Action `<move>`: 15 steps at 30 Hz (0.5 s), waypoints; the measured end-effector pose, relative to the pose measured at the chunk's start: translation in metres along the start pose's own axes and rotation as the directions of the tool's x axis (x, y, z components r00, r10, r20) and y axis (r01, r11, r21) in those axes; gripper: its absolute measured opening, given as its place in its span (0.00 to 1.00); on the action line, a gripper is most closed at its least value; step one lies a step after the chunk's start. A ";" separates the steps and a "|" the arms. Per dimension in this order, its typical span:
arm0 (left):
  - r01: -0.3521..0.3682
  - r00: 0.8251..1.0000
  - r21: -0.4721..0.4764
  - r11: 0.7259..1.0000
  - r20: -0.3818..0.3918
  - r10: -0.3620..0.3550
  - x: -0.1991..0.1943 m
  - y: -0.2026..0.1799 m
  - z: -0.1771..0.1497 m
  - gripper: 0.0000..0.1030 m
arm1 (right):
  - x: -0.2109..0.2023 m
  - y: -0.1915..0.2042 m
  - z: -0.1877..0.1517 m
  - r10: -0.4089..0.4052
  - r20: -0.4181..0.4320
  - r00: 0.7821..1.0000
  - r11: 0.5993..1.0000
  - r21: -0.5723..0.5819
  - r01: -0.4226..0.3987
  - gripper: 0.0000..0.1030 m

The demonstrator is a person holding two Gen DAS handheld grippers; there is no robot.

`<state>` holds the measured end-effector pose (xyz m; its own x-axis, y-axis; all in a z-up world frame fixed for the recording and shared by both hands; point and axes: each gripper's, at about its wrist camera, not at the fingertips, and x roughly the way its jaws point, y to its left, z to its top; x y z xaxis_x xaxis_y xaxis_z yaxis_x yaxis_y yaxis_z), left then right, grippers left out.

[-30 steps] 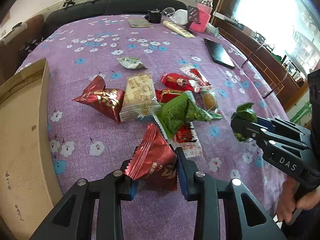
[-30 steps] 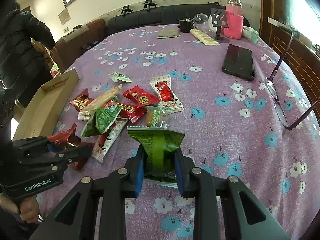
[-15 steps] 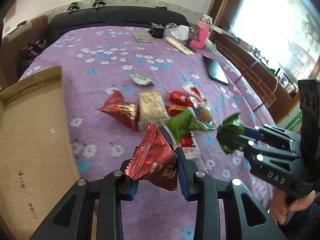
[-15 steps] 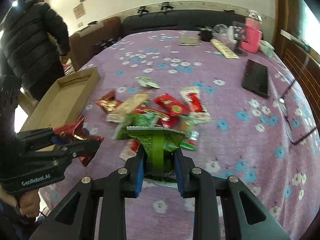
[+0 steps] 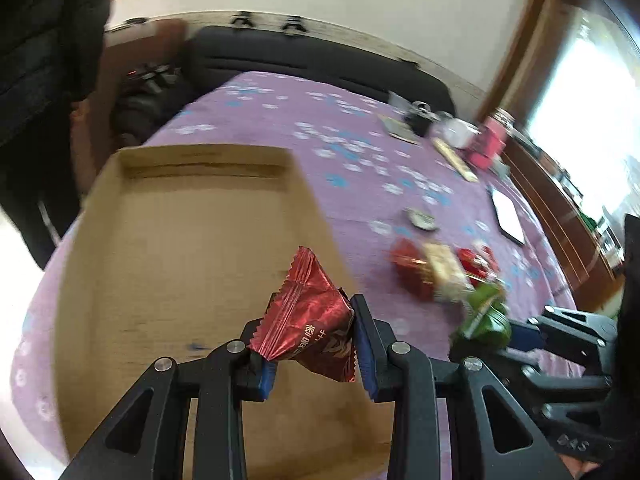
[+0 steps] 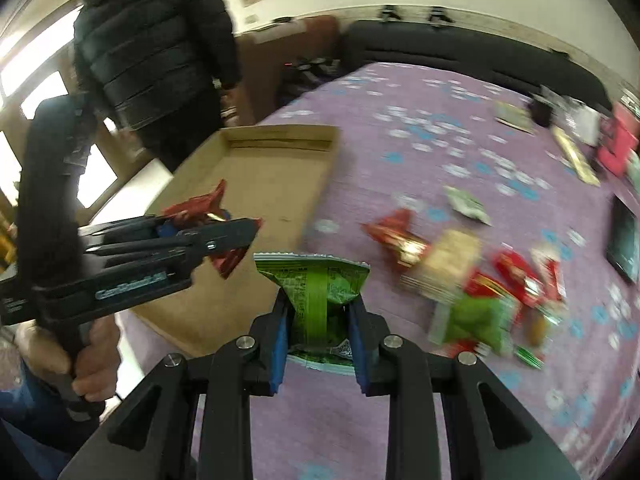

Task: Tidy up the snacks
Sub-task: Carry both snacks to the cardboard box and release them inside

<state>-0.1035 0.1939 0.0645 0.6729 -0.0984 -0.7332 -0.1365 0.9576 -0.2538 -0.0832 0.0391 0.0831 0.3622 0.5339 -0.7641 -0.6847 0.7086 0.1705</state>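
My left gripper (image 5: 310,344) is shut on a dark red snack packet (image 5: 310,320) and hangs over the open cardboard box (image 5: 180,240). Seen from the right wrist, that left gripper (image 6: 236,240) holds the red packet (image 6: 196,210) above the box (image 6: 272,176). My right gripper (image 6: 320,320) is shut on a green snack packet (image 6: 316,280) over the purple cloth, just right of the box's near corner. The left wrist view shows the right gripper (image 5: 492,332) with the green packet (image 5: 486,308) at the right. A pile of loose snacks (image 6: 460,276) lies on the cloth.
A person in a black puffer jacket (image 6: 156,40) stands beyond the box. A phone (image 6: 624,236), a pink bottle sleeve (image 6: 618,140) and small items sit at the far right. A black sofa (image 5: 312,60) lines the table's far edge. A hand (image 6: 80,364) grips the left handle.
Both grippers swung left from the snack pile toward the box, each keeping its packet. The left one now hangs over the box; the pile has slid to the right of both views.
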 end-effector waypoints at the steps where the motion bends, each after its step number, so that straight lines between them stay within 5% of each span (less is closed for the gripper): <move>1: -0.012 1.000 -0.015 1.000 0.001 0.012 -0.001 0.008 -0.001 0.33 | 0.005 0.006 0.002 0.012 -0.006 1.000 1.000 -0.011 -0.012 0.25; 15: -0.066 0.997 -0.095 0.993 -0.039 0.063 0.012 0.059 -0.018 0.33 | 0.068 0.061 0.003 0.072 -0.134 0.988 0.992 -0.092 -0.085 0.25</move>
<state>-0.1172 0.2447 0.0293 0.6339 -0.0486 -0.7719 -0.2496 0.9318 -0.2636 -0.0988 0.1195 0.0434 0.2235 0.5166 -0.8265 -0.7683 0.6152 0.1767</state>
